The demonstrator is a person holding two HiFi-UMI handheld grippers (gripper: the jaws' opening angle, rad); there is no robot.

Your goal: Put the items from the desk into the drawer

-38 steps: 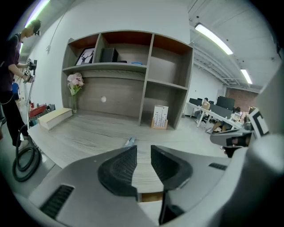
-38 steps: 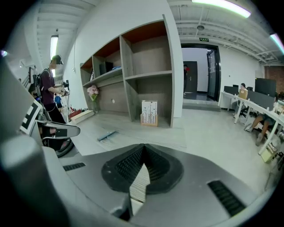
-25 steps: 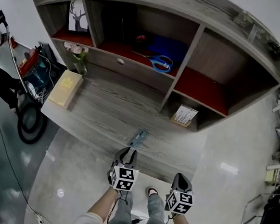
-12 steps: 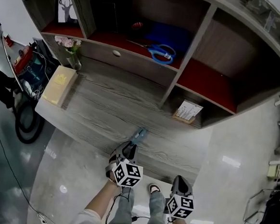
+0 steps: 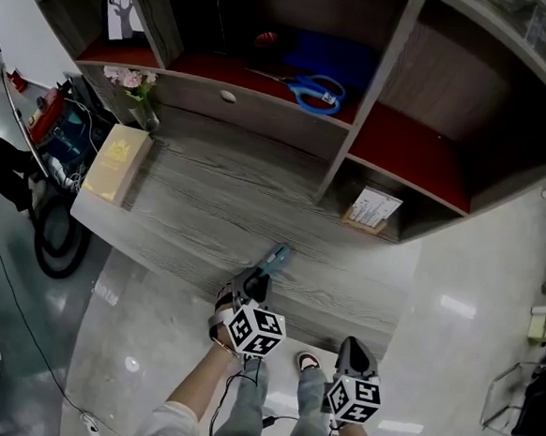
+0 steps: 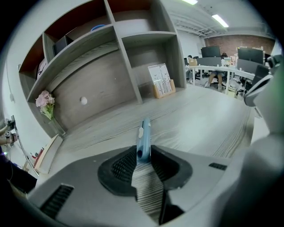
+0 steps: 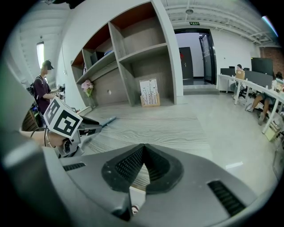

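A slim blue utility knife point(image 5: 274, 257) is at the front edge of the grey wooden desk point(image 5: 208, 203). My left gripper point(image 5: 257, 279) is shut on its rear end; in the left gripper view the knife point(image 6: 143, 135) sticks out forward from between the jaws. The right gripper point(image 5: 355, 349) hangs lower right, off the desk edge, shut with nothing in it point(image 7: 143, 153). It sees the knife point(image 7: 108, 119) to its left. The drawer front with a round knob point(image 5: 228, 96) sits at the back of the desk and looks shut. Blue scissors point(image 5: 316, 91) lie on the red-lined shelf above it.
A flower vase point(image 5: 137, 93) and a yellow box point(image 5: 116, 160) stand at the desk's left end. A printed card point(image 5: 372, 209) leans in the lower right cubby. A deer picture point(image 5: 114, 7) is top left. Equipment and cables point(image 5: 60, 149) crowd the floor on the left.
My left gripper moved forward to the knife and now has it between its jaws. The head view shifted closer to the shelf. The right gripper barely moved.
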